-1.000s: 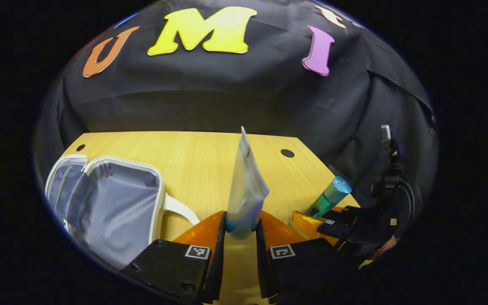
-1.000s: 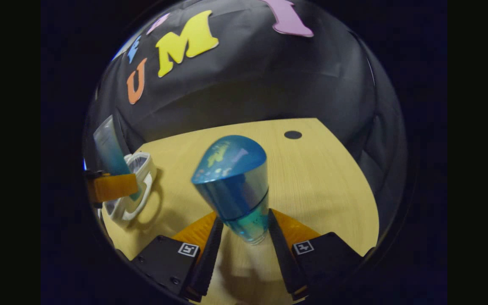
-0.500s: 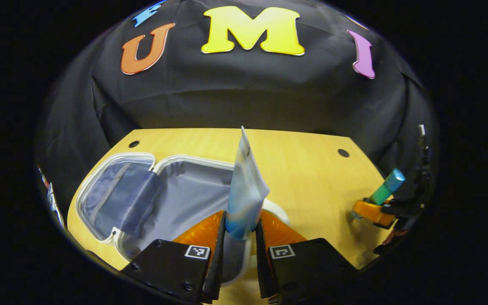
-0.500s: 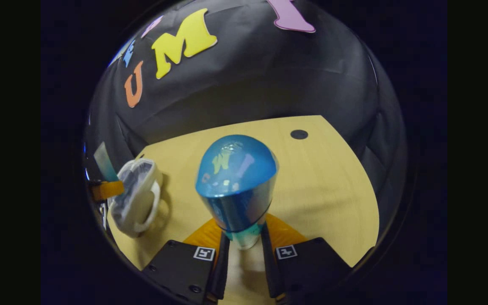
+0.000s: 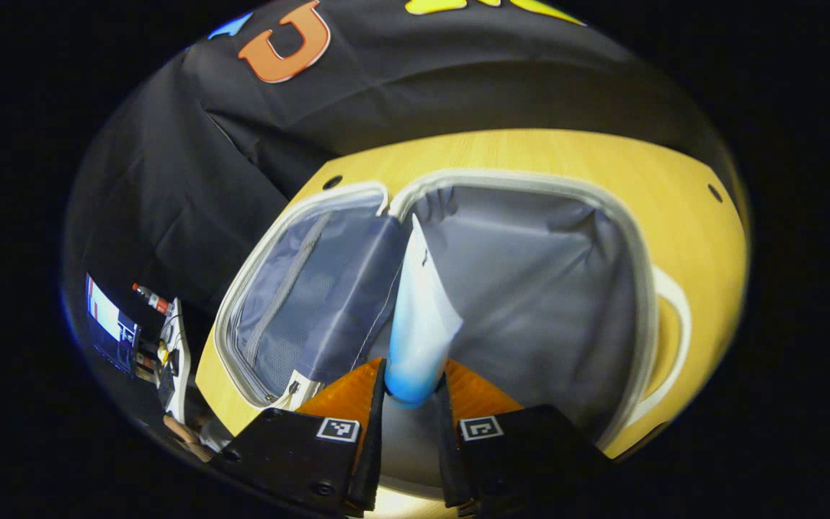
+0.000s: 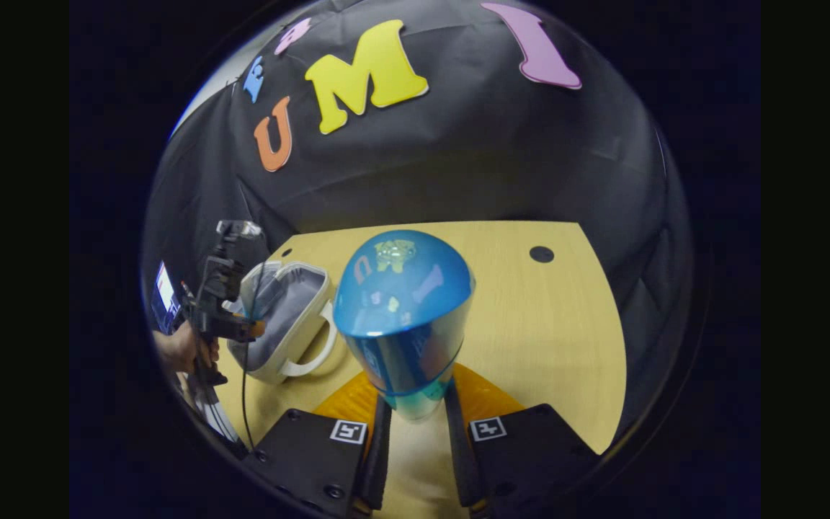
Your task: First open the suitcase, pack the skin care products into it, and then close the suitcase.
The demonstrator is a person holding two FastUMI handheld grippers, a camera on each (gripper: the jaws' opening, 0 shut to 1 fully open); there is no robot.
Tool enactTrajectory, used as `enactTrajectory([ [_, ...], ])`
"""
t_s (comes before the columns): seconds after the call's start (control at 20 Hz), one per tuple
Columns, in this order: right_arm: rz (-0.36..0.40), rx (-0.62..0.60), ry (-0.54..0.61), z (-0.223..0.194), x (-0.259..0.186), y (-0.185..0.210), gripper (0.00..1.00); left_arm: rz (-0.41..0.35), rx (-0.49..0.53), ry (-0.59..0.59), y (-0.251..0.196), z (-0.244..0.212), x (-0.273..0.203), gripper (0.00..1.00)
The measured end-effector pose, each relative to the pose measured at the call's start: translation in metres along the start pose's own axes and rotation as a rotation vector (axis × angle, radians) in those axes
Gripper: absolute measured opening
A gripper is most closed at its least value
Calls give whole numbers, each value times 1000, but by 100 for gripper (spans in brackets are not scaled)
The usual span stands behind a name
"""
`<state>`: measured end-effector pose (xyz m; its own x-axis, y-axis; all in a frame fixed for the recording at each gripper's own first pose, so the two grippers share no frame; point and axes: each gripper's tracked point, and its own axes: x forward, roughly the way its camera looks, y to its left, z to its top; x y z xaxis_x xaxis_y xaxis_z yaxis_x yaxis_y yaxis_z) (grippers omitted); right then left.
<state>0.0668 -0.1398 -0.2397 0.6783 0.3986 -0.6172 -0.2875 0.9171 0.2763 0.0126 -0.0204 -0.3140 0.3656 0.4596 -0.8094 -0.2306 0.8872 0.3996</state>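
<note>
White-blue tube (image 5: 418, 317) is being pinched by left gripper (image 5: 411, 404) above open suitcase (image 5: 530, 288); blue-capped bottle (image 6: 404, 317) is being clamped by right gripper (image 6: 415, 425).

suitcase (image 5: 530, 267): grey lining, white piping and white handle | tube (image 5: 418, 324): white fading to blue at the gripped end | bottle (image 6: 404, 317): translucent blue, glossy blue cap, teal tint low down | counter (image 6: 530, 324): pale yellow wood grain, black round holes

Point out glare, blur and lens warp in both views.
Left gripper view: the suitcase lining looks softly blurred, its rim bowed by fisheye; the tube is sharper. Right gripper view: the bottle cap mirrors the wall in glossy reflections; the table edge curves.
</note>
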Motion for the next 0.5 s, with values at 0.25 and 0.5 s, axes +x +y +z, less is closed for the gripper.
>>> enactTrajectory([
  [0.25, 14, 13, -34, 10, -20, 6, 35, 132, 53, 169, 23, -22, 24, 36],
  [0.5, 2, 32, -44, -3, -45, 4, 35, 185, 105, 248, 20, -18, 27, 41],
])
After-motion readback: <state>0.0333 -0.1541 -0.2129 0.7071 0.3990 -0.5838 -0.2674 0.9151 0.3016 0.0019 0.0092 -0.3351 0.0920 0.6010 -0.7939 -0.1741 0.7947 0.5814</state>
